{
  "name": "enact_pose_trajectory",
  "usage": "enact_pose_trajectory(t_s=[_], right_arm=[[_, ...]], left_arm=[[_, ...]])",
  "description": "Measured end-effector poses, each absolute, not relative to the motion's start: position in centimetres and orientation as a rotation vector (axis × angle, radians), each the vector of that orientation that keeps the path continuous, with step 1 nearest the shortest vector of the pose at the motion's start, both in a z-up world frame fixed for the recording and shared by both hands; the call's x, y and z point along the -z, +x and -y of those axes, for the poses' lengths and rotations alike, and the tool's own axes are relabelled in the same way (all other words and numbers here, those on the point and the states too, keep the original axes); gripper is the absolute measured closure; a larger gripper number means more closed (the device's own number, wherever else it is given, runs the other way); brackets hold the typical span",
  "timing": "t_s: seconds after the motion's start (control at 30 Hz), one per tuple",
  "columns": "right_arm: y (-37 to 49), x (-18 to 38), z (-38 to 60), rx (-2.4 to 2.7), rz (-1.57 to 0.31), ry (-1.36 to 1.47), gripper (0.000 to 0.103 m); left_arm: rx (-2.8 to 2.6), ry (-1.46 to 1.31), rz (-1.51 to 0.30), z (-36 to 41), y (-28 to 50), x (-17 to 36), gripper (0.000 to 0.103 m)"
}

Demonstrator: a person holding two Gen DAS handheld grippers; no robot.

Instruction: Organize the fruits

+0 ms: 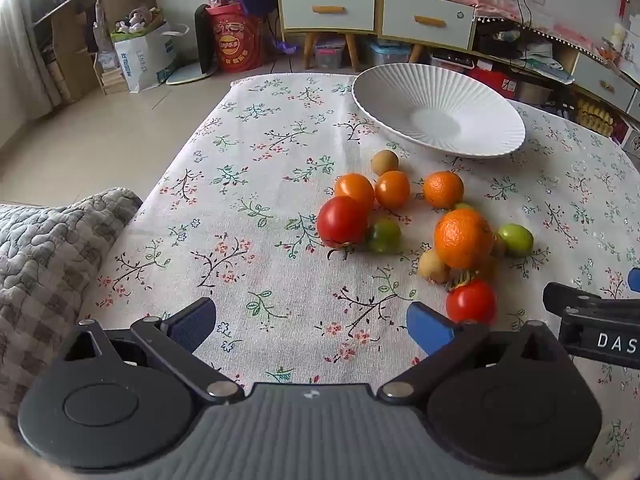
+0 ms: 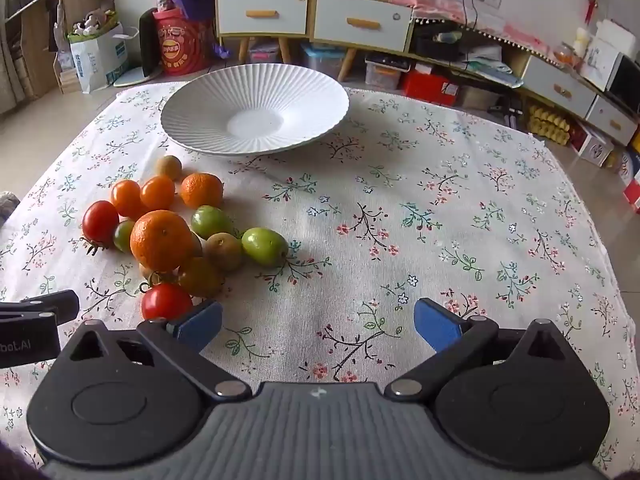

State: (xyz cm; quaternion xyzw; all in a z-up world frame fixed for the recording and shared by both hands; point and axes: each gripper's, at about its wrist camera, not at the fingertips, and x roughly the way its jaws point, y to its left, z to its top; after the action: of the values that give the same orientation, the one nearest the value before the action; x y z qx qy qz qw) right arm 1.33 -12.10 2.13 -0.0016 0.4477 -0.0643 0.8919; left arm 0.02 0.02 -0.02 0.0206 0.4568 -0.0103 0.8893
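Note:
A cluster of small fruits lies on the floral tablecloth: red tomatoes (image 1: 342,220) (image 2: 166,301), oranges (image 1: 463,238) (image 2: 161,240), small orange tomatoes (image 1: 393,189), green fruits (image 1: 516,239) (image 2: 265,246) and brownish ones (image 2: 224,251). An empty white ribbed plate (image 1: 400,92) (image 2: 192,120) sits beyond them. My left gripper (image 1: 312,326) is open and empty, near the table's front, left of the cluster. My right gripper (image 2: 318,326) is open and empty, right of the cluster; its left fingertip (image 2: 200,326) is next to a red tomato.
A grey quilted cushion (image 1: 44,264) lies at the table's left edge. Cabinets with drawers (image 1: 332,8) and floor clutter stand beyond the table. The right gripper's body (image 1: 600,328) shows at the left view's right edge.

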Motion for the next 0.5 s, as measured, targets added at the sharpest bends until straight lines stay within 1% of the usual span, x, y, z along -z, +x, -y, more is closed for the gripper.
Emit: enact_pose_trajectory(t_s=[0.5], right_arm=[[1.2, -3.2, 12.2, 0.118, -0.924, 0.017, 0.001]], left_arm=[[0.000, 0.082, -0.950, 0.2, 0.3, -0.1, 0.006]])
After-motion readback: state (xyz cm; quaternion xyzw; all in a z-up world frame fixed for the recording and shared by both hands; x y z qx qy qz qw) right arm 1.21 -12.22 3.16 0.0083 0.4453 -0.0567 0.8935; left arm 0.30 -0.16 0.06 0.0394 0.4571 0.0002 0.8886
